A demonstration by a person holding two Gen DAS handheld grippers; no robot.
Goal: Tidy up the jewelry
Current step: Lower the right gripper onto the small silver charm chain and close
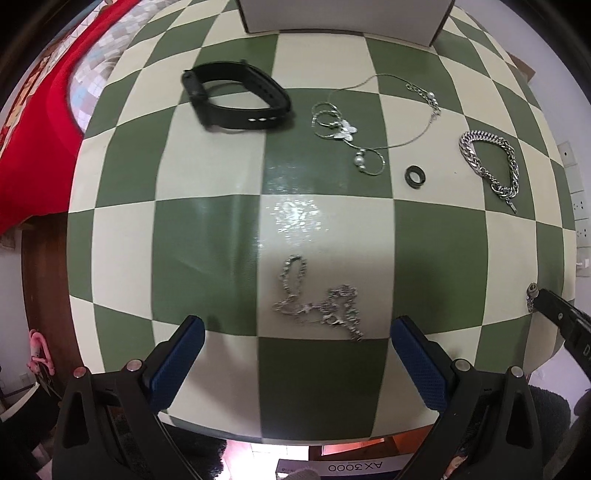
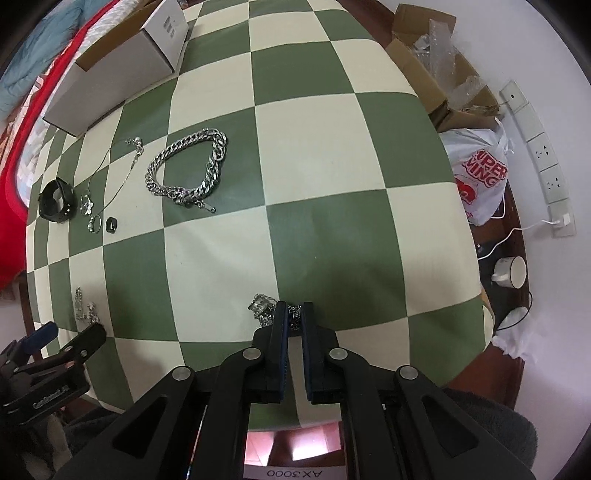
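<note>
The right gripper [image 2: 293,314] is pinched nearly closed on a small silver chain piece [image 2: 263,305] at the near edge of a green-and-cream checkered table [image 2: 314,147]; what kind of piece is hard to tell. The left gripper [image 1: 295,332] hangs wide open just above a tangled silver bracelet [image 1: 317,299]. Farther out lie a black ring [image 1: 414,172], a chunky curb-link bracelet [image 1: 489,162], a thin necklace with hoops [image 1: 347,125], a black watch band [image 1: 236,96], and a white box [image 1: 343,16].
</note>
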